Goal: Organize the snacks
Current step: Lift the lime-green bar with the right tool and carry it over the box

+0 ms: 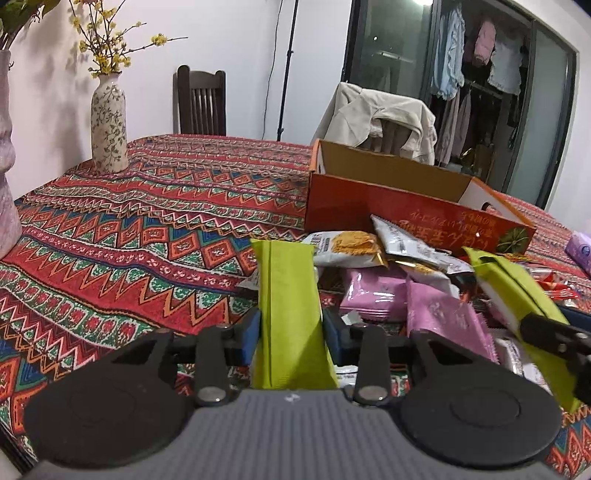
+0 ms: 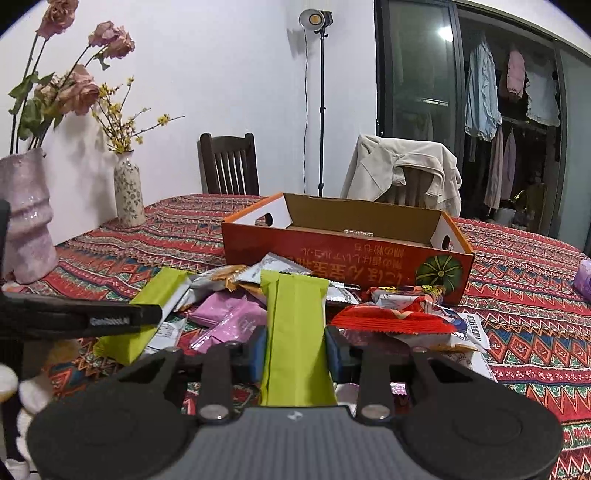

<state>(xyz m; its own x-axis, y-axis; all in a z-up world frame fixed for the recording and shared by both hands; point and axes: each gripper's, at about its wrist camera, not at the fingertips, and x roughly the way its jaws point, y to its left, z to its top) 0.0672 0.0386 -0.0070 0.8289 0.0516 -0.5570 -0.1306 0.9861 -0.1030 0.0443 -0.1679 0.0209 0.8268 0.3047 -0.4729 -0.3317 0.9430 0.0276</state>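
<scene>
Sitting between each hand-held gripper's pads (2): green packet (image 1: 291,314).

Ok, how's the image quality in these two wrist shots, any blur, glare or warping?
Left wrist view: the second green packet at the right edge is smeared by motion blur, and the window frame bows from fisheye distortion. Right wrist view: sharper overall; the studio lamp shines at the lens without washing out the wall, and a bright reflection sits on the glass door.
</scene>
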